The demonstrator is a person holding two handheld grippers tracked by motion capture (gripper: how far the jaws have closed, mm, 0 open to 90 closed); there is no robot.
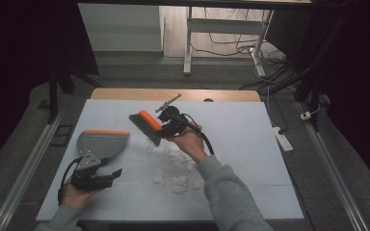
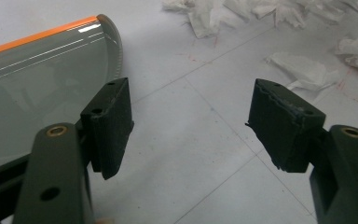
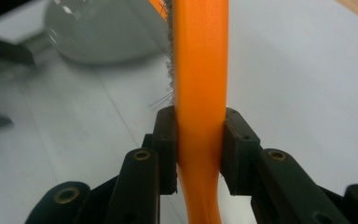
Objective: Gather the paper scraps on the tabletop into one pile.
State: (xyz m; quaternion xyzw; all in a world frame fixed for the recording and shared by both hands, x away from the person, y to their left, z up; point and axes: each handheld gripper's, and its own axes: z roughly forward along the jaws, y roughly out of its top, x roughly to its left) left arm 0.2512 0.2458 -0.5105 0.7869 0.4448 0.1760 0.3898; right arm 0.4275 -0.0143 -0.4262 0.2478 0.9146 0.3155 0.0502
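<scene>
White foam board point(image 1: 250, 144) covers the wooden table, with dark floor, cables and a white desk frame beyond it. Nearest the person, the left gripper point(image 1: 107, 176) lies low over the board's near left part in the left hand point(image 1: 77, 195); in the left gripper view its jaws stand wide apart with bare board between them, holding nothing. Just beyond it, the grey dustpan point(image 1: 99, 143) with an orange front lip rests flat on the board, its handle end close to that gripper's body. To the right of the left gripper, torn scraps of white tissue paper point(image 1: 176, 180) lie scattered across the middle of the board. Past them, the right hand point(image 1: 188, 142) holds the right gripper point(image 1: 166, 126) up above the board. Its jaws are clamped on the orange handle of the hand brush point(image 1: 146, 126), pads pressing on both sides in the right gripper view. The brush is lifted clear, bristles pointing down and left, well apart from the dustpan.
</scene>
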